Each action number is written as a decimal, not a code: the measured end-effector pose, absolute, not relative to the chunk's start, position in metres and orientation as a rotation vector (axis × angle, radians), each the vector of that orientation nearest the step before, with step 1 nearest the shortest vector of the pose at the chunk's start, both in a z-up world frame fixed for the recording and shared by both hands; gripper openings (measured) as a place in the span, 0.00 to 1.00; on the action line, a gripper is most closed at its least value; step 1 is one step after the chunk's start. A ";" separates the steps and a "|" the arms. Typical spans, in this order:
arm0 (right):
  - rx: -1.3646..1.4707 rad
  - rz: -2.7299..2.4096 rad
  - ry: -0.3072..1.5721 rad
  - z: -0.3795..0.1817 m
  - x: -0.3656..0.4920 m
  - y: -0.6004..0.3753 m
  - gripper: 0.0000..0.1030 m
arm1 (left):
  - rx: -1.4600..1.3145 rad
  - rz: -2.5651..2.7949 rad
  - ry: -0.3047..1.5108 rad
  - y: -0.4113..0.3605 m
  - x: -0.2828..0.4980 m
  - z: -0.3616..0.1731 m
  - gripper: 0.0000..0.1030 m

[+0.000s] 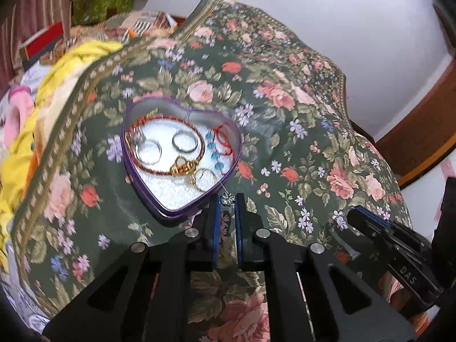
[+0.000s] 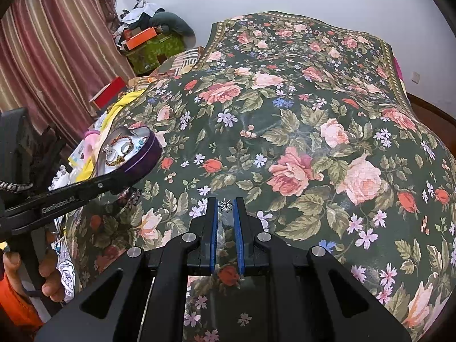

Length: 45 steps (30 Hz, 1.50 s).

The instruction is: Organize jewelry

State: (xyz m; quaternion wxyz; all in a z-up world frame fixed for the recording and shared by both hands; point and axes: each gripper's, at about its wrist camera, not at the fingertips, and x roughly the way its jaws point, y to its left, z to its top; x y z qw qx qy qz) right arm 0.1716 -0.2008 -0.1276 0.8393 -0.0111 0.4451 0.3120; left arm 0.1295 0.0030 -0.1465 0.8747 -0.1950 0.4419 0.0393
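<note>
The left tongs [image 1: 227, 199] pinch a small silver star-shaped pendant [image 1: 227, 200] at the purple heart-shaped tin's [image 1: 148, 199] four o'clock rim; the right tongs [image 2: 226, 205] grip a second star charm [image 2: 226, 205]. Best to carry each charm fully over the white lining before letting go.

I see floral cloth [image 2: 299, 119] draped, striped curtain [image 2: 48, 48] left, yellow fabric [image 1: 59, 65], orange box [image 2: 141, 37] atop green box [image 2: 155, 51].

Even, bright indoor light; soft shadows; strong fisheye bending, dark vignetted corners; left-view edges motion-blurred.
</note>
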 end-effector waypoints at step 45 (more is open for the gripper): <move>-0.132 0.811 0.919 -0.109 0.181 -0.060 0.09 | -0.230 -0.098 0.857 0.072 0.132 -0.123 0.07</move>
